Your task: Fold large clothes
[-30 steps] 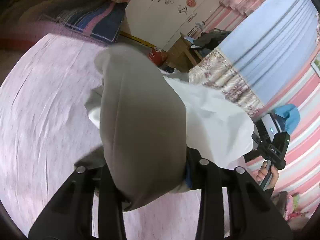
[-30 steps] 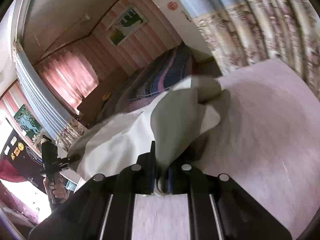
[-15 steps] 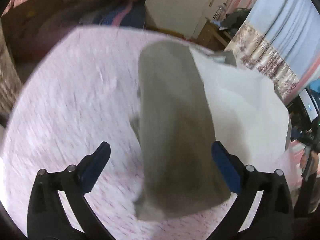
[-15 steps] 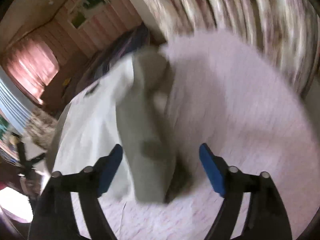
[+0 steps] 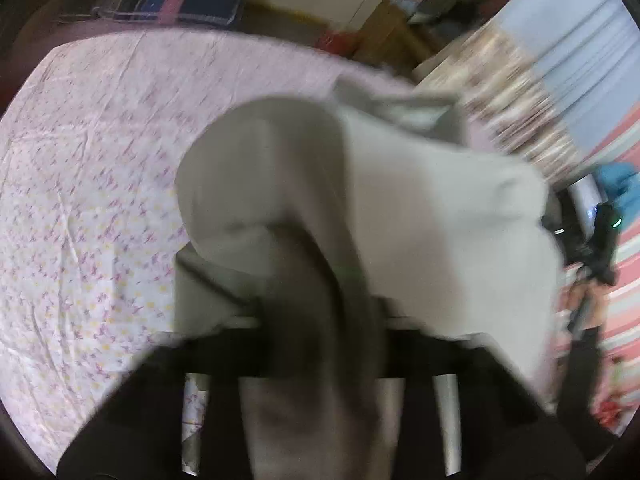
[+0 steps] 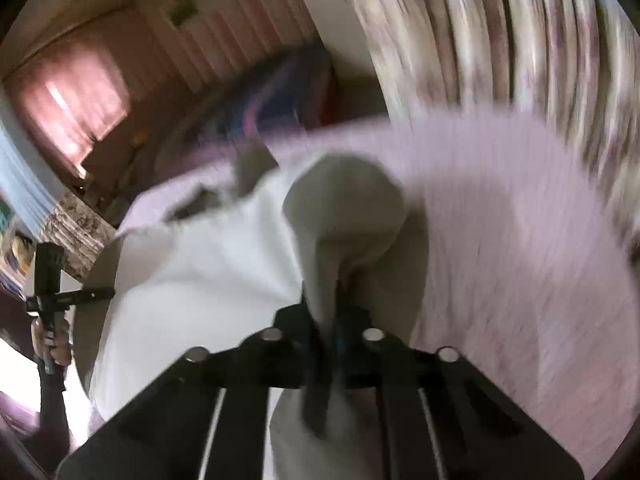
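While both grippers pinched it, the grey garment (image 5: 420, 208) hung over the bed (image 5: 100, 160).
Left gripper (image 5: 320, 320) and right gripper (image 6: 326, 320) had just clamped its folds, ready for folding.

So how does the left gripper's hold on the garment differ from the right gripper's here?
The left gripper is buried under a broad, bulky fold of the grey garment, its tips hidden; the right gripper pinches a narrow gathered tail of the garment, its tips in plain sight. The left view is too blurred to show jaw contact; the right shows jaws tight together. Both have just been closing on cloth above the pink bedsheet.
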Tool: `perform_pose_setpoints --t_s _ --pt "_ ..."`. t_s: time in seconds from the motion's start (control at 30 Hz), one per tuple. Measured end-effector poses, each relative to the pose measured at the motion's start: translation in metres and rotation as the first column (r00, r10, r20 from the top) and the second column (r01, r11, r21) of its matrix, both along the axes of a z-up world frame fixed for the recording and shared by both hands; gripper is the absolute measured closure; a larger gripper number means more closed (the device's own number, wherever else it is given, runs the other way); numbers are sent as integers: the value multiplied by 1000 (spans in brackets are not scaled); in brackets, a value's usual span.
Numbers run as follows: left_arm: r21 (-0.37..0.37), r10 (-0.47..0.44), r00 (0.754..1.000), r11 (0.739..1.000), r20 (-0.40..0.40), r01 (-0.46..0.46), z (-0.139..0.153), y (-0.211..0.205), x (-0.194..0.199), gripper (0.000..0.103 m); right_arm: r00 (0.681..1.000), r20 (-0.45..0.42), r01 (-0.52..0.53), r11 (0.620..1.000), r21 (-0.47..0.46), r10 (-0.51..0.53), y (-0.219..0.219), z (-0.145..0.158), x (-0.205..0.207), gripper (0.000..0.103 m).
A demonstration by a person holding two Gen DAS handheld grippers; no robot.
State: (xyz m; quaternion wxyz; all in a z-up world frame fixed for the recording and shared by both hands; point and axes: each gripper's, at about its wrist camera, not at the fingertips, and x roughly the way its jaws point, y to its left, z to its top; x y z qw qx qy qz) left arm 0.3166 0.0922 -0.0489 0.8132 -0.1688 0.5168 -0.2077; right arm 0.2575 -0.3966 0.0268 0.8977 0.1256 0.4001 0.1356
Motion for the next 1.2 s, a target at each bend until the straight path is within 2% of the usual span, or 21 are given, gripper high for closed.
perform_pose_setpoints --t_s 0.07,0.13,0.17,0.23,0.27,0.3,0.33,0.43,0.5,0.53,0.57,0.6,0.67,0.83,0.87,0.93,0.97,1.03,1.07,1.13,1.2 --pt "3 61 988 998 141 -62 34 3 -20 96 986 166 3 999 -52 6 8 37 -21 100" --pt "91 77 938 989 339 -115 66 -7 -48 95 943 332 47 978 -202 24 27 70 -43 100" --pt "147 74 913 979 400 -144 73 -13 -54 92 931 362 60 958 -281 48 35 75 -42 100" --pt "214 66 927 965 368 -154 62 -16 -35 77 950 307 77 908 -411 58 43 60 -19 100" --pt "232 79 941 959 328 -161 51 -14 -23 73 970 241 92 861 -501 37 43 38 3 100" --pt "265 97 959 949 267 -170 34 -11 -7 74 981 195 88 834 -545 24 42 22 17 98" --pt "324 119 976 930 182 -174 11 -7 10 73 997 79 60 825 -561 -19 33 -5 36 97" --pt "367 167 981 910 96 -191 -8 8 14 60 988 15 141 856 -497 -154 -4 -26 34 96" --pt "424 194 966 871 171 -250 9 17 -6 36 975 44 217 888 -405 -218 -29 -15 13 71" --pt "465 209 952 836 223 -293 21 19 -17 16 966 71 255 897 -361 -247 -41 -5 -2 49" --pt "502 229 929 790 292 -353 39 25 -30 8 960 103 279 902 -328 -260 -46 5 -17 44" --pt "510 240 910 767 337 -391 53 25 -42 7 953 143 299 909 -291 -268 -49 16 -34 44" --pt "475 263 892 771 369 -424 75 14 -59 4 950 197 285 927 -245 -240 -34 30 -63 37" --pt "342 244 900 864 360 -371 67 -31 -115 3 960 279 70 977 -199 -12 46 10 -105 23" --pt "355 227 907 865 355 -355 59 -40 -122 3 965 259 24 972 -232 38 64 3 -108 23" --pt "434 208 919 832 334 -345 35 -65 -118 3 972 186 -65 925 -375 143 100 -24 -107 23" --pt "465 206 926 817 316 -341 25 -69 -119 3 974 160 -65 870 -488 162 112 -39 -105 23" --pt "534 209 940 779 271 -327 -1 -75 -114 3 979 144 -33 803 -595 147 108 -60 -103 23" --pt "544 212 943 776 255 -321 -14 -74 -113 3 983 127 -33 811 -584 131 100 -64 -100 23" --pt "519 219 944 793 245 -319 -23 -65 -119 3 995 83 -14 876 -483 61 74 -68 -95 23" --pt "487 234 944 812 234 -322 -27 -57 -121 3 997 72 17 895 -445 18 54 -72 -96 21"
